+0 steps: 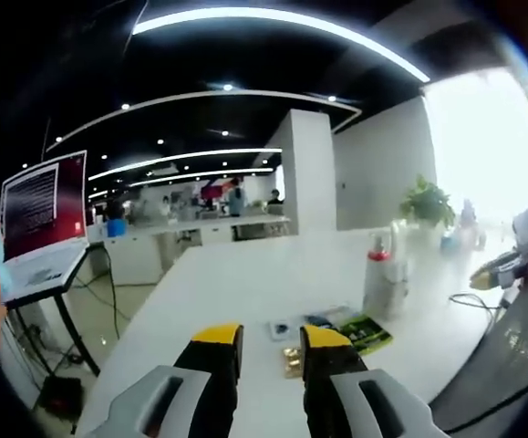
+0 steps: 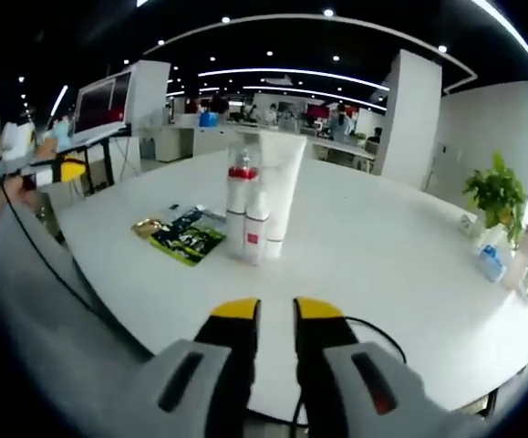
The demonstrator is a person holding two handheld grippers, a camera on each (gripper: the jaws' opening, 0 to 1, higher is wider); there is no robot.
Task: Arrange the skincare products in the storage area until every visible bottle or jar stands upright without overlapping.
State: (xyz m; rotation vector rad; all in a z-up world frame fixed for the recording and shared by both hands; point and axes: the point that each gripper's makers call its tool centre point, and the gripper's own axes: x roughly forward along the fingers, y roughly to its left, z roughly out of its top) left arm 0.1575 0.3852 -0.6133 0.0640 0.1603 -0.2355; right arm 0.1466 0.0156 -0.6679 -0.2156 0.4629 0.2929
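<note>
The right gripper (image 2: 275, 315) is held above the near edge of the white table (image 2: 382, 265). Its yellow-tipped jaws stand a narrow gap apart and hold nothing. A black cable (image 2: 373, 330) runs across the table just beyond the right jaw.

In the right gripper view, the skincare products stand upright in a tight cluster at mid-table, well apart from the gripper. The cluster consists of a large white tube (image 2: 282, 187) and two slimmer white bottles (image 2: 247, 214) in front of it; they are touching or nearly so. A green packet (image 2: 189, 241) lies flat just left of the cluster, with a small gold jar (image 2: 148, 227) at its far-left side. A potted plant (image 2: 498, 193) stands at the far right edge of the table, near small blue containers (image 2: 493, 260).

The left gripper (image 1: 271, 351) is also held above the table (image 1: 264, 274). Its jaws are a small gap apart and empty. Between the jaw tips, the gold jar (image 1: 292, 359) rests on the table. The green packet (image 1: 366, 332) lies just to the right of it. The bottles (image 1: 384, 278) stand upright farther right. A laptop (image 1: 43, 214) sits on a stand at the far left.
</note>
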